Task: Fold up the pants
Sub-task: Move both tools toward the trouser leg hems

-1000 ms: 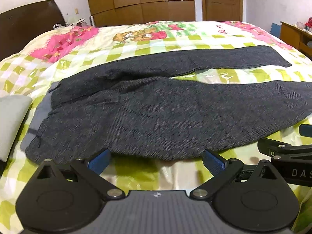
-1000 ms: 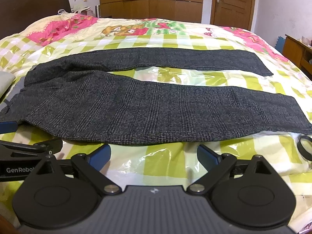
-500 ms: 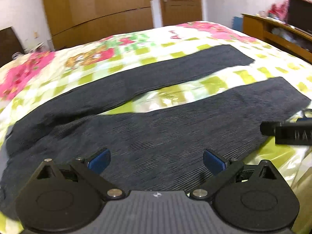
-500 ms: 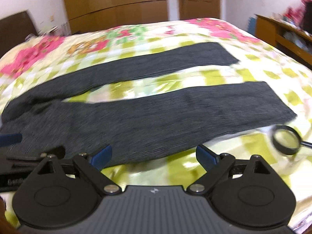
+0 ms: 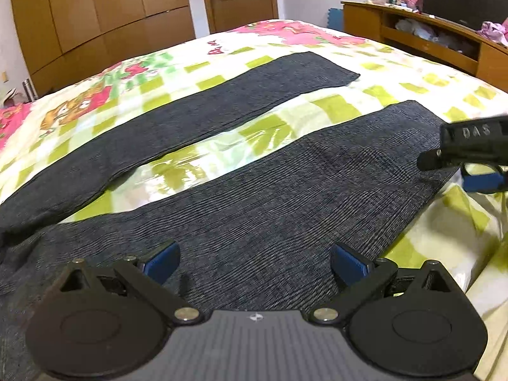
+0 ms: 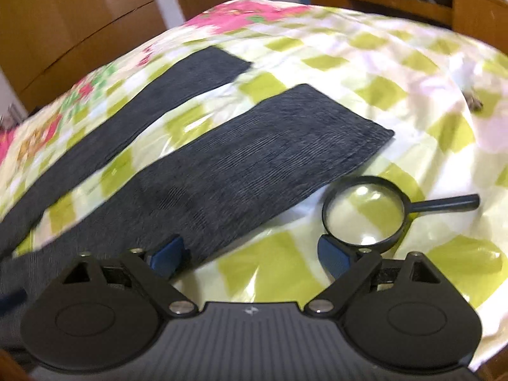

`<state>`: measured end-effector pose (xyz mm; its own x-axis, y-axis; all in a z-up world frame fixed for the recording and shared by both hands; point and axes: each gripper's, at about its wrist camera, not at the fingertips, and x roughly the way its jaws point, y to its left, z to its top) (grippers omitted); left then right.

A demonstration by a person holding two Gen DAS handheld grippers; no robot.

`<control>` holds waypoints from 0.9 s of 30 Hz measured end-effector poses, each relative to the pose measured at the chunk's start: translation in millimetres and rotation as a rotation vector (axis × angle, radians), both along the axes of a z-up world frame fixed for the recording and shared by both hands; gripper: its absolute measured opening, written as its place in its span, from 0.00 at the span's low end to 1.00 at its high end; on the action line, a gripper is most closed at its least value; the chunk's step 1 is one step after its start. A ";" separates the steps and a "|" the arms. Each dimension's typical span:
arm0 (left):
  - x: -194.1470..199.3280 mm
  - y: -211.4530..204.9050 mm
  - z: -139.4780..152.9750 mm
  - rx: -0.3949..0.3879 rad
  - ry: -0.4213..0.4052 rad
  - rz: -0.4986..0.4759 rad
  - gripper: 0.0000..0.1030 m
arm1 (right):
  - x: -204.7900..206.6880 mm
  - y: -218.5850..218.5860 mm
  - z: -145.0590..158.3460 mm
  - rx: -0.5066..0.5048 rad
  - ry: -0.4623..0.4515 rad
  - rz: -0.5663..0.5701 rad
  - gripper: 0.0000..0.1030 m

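Observation:
Dark grey pants lie flat on the bed, legs spread apart and running to the right. My left gripper is open and empty, low over the near leg at mid-length. My right gripper is open and empty, at the front edge of the near leg close to its cuff. The right gripper also shows in the left wrist view, over the cuff end. The far leg lies untouched.
A black magnifying glass lies on the bedspread just right of my right gripper, beside the near cuff. A wooden TV bench stands to the right of the bed. Wardrobe and door stand behind the bed.
Both grippers have swept to the right along the near leg, from the waist and thigh region toward the cuff. The pants have not moved.

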<state>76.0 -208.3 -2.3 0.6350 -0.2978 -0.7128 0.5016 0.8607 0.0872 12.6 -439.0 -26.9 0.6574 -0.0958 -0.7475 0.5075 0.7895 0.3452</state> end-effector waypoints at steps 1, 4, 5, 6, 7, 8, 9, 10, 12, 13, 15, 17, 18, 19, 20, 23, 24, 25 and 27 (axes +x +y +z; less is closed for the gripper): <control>1.2 -2.8 -0.8 0.000 0.002 -0.004 1.00 | 1.9 -5.8 -1.0 0.021 -0.008 -0.016 0.83; 5.2 -10.8 -3.0 -0.003 0.010 -0.017 1.00 | 8.2 -24.5 -6.3 0.060 -0.011 -0.073 0.64; 6.1 -13.1 -3.7 -0.003 0.012 -0.020 1.00 | 10.5 -30.1 -7.6 0.059 -0.003 -0.097 0.47; 6.8 -15.8 -4.4 -0.002 0.013 -0.024 1.00 | 13.7 -35.2 -8.6 0.060 0.004 -0.114 0.30; 7.4 -18.0 -5.2 0.000 0.013 -0.027 1.00 | 15.0 -43.2 -10.5 0.078 0.003 -0.129 0.26; 7.1 -19.9 -5.2 0.001 0.013 -0.032 1.00 | 15.3 -52.0 -12.9 0.114 -0.004 -0.140 0.20; 6.5 -21.4 -5.2 0.001 0.011 -0.035 1.00 | 15.3 -60.3 -15.4 0.149 -0.012 -0.150 0.14; 5.6 -22.9 -4.8 0.000 0.009 -0.039 1.00 | 14.6 -70.1 -18.0 0.193 -0.019 -0.163 0.11; 5.0 -26.4 -4.1 -0.004 0.002 -0.049 1.00 | 10.2 -83.6 -19.6 0.266 -0.038 -0.179 0.10; 4.6 -27.7 -3.8 -0.004 -0.003 -0.053 1.00 | 6.8 -86.7 -18.7 0.278 -0.044 -0.182 0.10; 4.1 -32.2 -4.0 -0.004 -0.010 -0.063 1.00 | 2.0 -92.0 -15.2 0.268 -0.052 -0.183 0.11; 5.9 -36.6 -5.1 -0.003 -0.004 -0.068 1.00 | -0.2 -97.1 -12.5 0.254 -0.061 -0.195 0.12; 6.9 -37.9 -5.5 -0.006 -0.001 -0.068 1.00 | -0.1 -99.0 -11.6 0.230 -0.060 -0.198 0.12; 7.6 -39.2 -5.5 -0.010 0.000 -0.069 1.00 | 1.8 -100.0 -12.0 0.195 -0.041 -0.197 0.11; 8.3 -40.3 -5.6 -0.012 0.002 -0.070 1.00 | 5.6 -100.5 -13.3 0.176 -0.019 -0.200 0.10; 9.7 -42.1 -5.9 -0.016 0.005 -0.072 1.00 | 14.8 -103.5 -14.5 0.170 0.011 -0.201 0.12; 9.9 -42.3 -6.0 -0.017 0.005 -0.073 1.00 | 17.5 -104.4 -14.4 0.164 0.014 -0.206 0.16; 10.0 -42.2 -6.1 -0.018 0.006 -0.073 1.00 | 19.8 -105.2 -14.7 0.160 0.016 -0.204 0.18; 10.3 -42.0 -6.3 -0.022 0.009 -0.072 1.00 | 23.4 -107.0 -14.6 0.172 0.020 -0.205 0.26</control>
